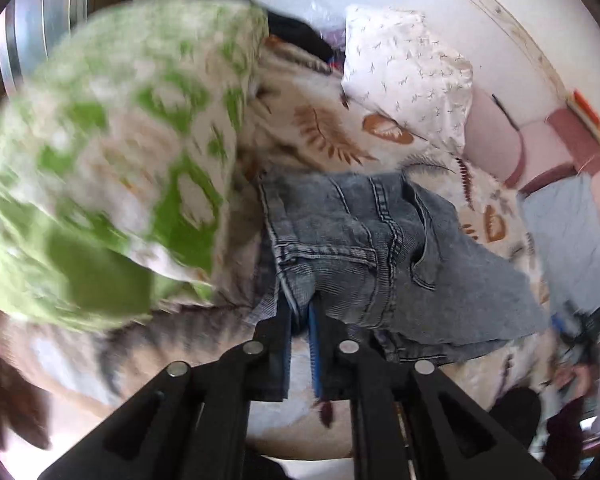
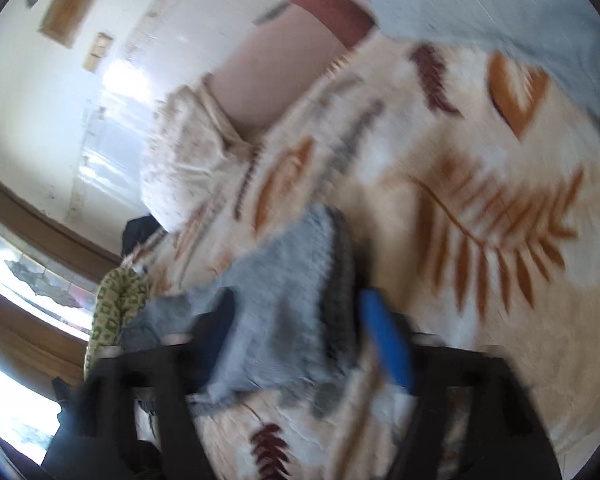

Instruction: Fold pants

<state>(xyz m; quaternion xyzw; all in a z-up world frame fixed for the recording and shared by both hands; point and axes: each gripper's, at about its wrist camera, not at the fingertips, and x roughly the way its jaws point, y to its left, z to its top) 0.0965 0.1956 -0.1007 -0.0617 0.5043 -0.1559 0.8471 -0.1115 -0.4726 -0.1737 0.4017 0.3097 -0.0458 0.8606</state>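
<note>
The left claw (image 1: 300,312) is pinched narrow on the waistband edge of the jeans (image 1: 380,240), one pair, which run away up and to the right over the leaf-print blanket (image 1: 328,136) of the bed. One white pillow (image 1: 408,72) lies beyond, one green-patterned bundle (image 1: 100,160) to the left.

In the right view, blurred, the right claw (image 2: 300,344) has grey denim (image 2: 284,312) between its fingers; whether it grips I cannot tell. Both claws sit at the cloth.

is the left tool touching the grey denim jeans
Touching. The left wrist view shows the left tool with its blue pads closed on a fold of the grey denim jeans.
</note>
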